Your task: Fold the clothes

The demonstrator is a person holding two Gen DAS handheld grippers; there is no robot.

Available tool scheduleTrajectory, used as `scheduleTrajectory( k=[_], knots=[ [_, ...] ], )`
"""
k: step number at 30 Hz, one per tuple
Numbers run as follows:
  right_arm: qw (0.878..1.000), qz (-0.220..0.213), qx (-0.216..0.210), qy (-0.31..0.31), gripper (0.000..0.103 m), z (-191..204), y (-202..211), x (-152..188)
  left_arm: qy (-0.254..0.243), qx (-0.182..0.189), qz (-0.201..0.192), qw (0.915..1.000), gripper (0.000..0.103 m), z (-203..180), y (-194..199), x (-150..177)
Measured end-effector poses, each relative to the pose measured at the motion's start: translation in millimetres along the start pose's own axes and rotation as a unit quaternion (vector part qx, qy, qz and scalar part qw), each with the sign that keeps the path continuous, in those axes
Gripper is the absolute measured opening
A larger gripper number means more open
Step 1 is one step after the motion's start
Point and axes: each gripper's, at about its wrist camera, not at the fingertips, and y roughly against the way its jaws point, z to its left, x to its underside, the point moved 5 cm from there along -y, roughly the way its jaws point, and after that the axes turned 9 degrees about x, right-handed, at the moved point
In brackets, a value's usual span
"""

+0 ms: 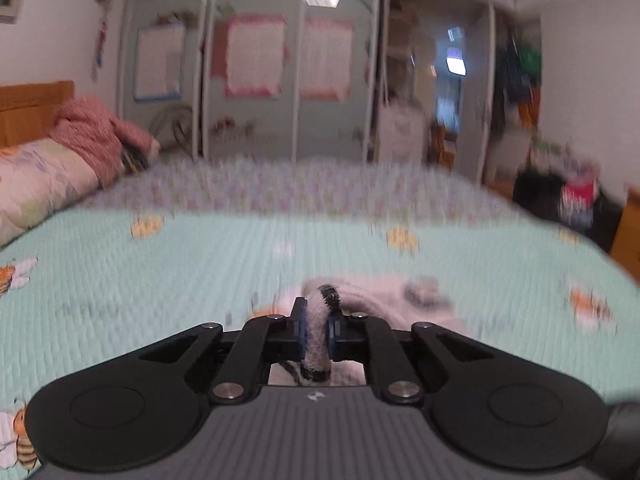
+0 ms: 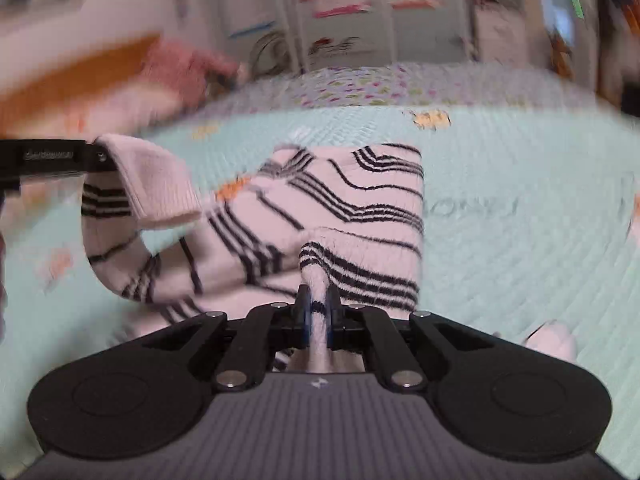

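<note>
1. Spreading across most of the room, a bed (image 1: 120, 272) is lying under a mint-green quilted cover printed with small bees, with a flowered lilac strip running along its far side.
2. Standing behind the bed, a wardrobe (image 1: 256, 72) with pale doors is showing pink-bordered posters, all of it blurred.
3. Sitting at the head of the bed, a pink garment (image 1: 96, 136) is slumping against a wooden headboard (image 1: 28, 112) beside a pale pillow.
4. Lying on the green cover in the middle of the bed, a white sweater with black stripes (image 2: 344, 208) is resting partly folded, its body flat while one end is being lifted off the quilt.
5. Reaching in from the left edge of the right wrist view, the left gripper (image 2: 96, 156) is pinching the ribbed white hem of the sweater, so that part is hanging in a loop above the cover; in its own view the left gripper (image 1: 318, 328) is clamping a fuzzy fold of the fabric between its blue pads.
6. Working nearer the onlooker, the right gripper (image 2: 318, 320) is squeezing a narrow pleat of the striped sweater, its jaws nearly together on the cloth.
</note>
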Motion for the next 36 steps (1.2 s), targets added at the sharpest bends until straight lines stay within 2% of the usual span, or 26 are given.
scheduleTrajectory(
  k=[2,4,6,7,8,11,13,16,19,21,22,24,26,31,33,34,35,36],
  knots=[
    [1.0,0.02,0.003,0.006,0.014,2,-16,9,0.018,-0.001,0.003,0.9998,0.009,5,-1,-1],
    [1.0,0.022,0.001,-0.002,0.018,1,-20,15,0.037,-0.006,0.016,0.9992,0.009,11,-2,7],
    [0.999,0.02,-0.016,-0.025,0.037,-2,-13,17,0.068,-0.009,0.033,0.9971,0.009,21,1,24],
    [0.998,0.02,-0.037,-0.043,0.054,-5,-7,17,0.092,-0.008,0.041,0.9949,0.009,26,2,34],
    [0.997,0.014,-0.055,-0.059,0.062,-7,0,18,0.116,-0.008,0.048,0.992,0.009,31,4,43],
    [0.991,-0.015,-0.081,-0.102,0.064,-19,17,18,0.164,-0.015,0.068,0.9841,0.009,44,5,64],
    [0.987,-0.029,-0.089,-0.134,0.064,-31,20,16,0.168,-0.027,0.075,0.9826,0.009,44,6,71],
    [0.982,-0.026,-0.086,-0.168,0.064,-51,12,16,0.167,-0.044,0.09,0.9808,0.01,44,9,76],
    [0.982,-0.017,-0.077,-0.174,0.064,-63,1,15,0.167,-0.03,0.095,0.9809,0.01,39,13,82],
    [0.981,-0.017,-0.074,-0.18,0.064,-70,-8,10,0.165,-0.025,0.091,0.9818,0.015,33,15,84],
    [0.982,-0.021,-0.072,-0.175,0.064,-72,-13,4,0.166,-0.024,0.087,0.982,0.021,31,16,84],
    [0.984,-0.032,-0.067,-0.161,0.064,-75,-23,-10,0.175,-0.022,0.073,0.9817,0.025,27,19,86],
    [0.985,-0.04,-0.071,-0.149,0.064,-73,-41,-31,0.194,-0.023,0.056,0.9792,0.03,26,19,88],
    [0.984,-0.042,-0.097,-0.147,0.064,-59,-96,-87,0.212,-0.026,0.033,0.9763,0.033,17,15,89],
    [0.98,-0.019,-0.13,-0.151,0.063,-51,-124,-100,0.205,-0.017,0.034,0.978,0.035,9,10,91],
    [0.98,-0.002,-0.131,-0.147,0.06,-49,-141,-103,0.2,-0.013,0.036,0.9791,0.037,5,7,92],
    [0.984,0.011,-0.111,-0.139,0.059,-54,-154,-102,0.195,-0.009,0.038,0.98,0.04,3,5,95],
    [0.988,0.017,-0.079,-0.134,0.046,-63,-163,-99,0.194,-0.006,0.04,0.9802,0.042,2,3,97]
  ],
)
